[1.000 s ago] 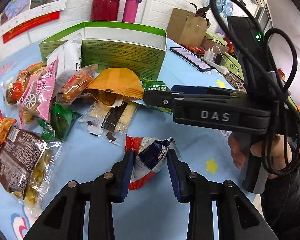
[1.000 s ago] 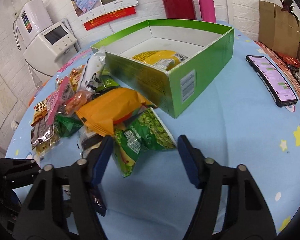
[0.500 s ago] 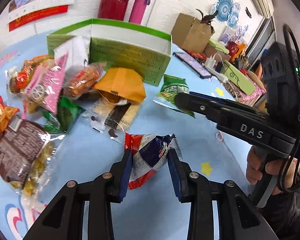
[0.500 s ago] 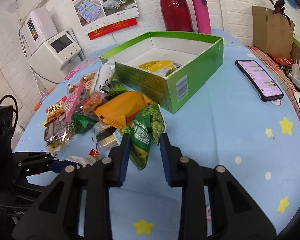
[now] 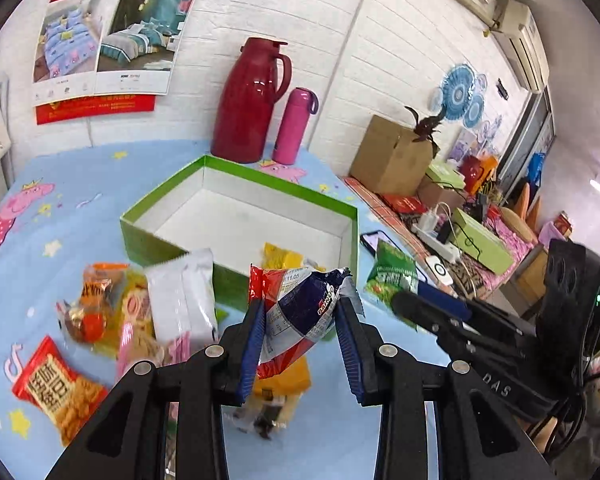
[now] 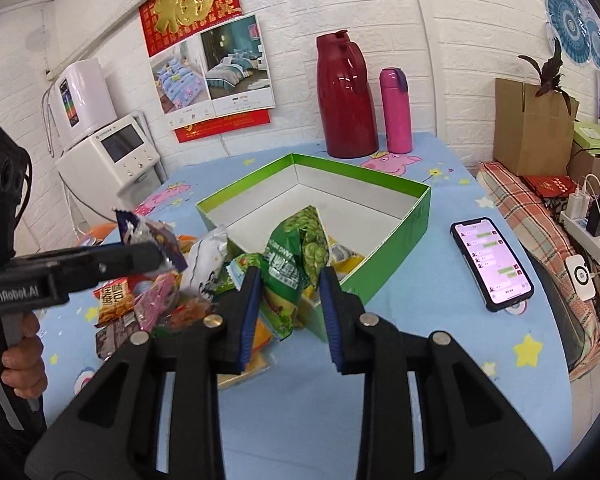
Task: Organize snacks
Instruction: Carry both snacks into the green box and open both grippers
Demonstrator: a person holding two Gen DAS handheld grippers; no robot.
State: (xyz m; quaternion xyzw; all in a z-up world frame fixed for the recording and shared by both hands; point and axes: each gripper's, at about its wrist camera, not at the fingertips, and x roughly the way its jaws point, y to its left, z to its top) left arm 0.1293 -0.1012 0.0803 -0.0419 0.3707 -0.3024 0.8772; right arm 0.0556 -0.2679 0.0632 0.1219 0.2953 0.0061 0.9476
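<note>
My left gripper is shut on a red, blue and silver snack packet, held in the air in front of the green box. My right gripper is shut on a green pea snack bag, lifted near the box's front corner. A yellow packet lies inside the box. The right gripper with its green bag shows at the right of the left wrist view. A pile of loose snacks lies on the blue tablecloth left of the box.
A red jug and a pink bottle stand behind the box by the wall. A phone lies right of the box. A cardboard box and clutter sit at the right. A hand holds the left gripper.
Both grippers have risen from the table with their packets and moved toward the green box. The right gripper closed on the green bag one second ago.
</note>
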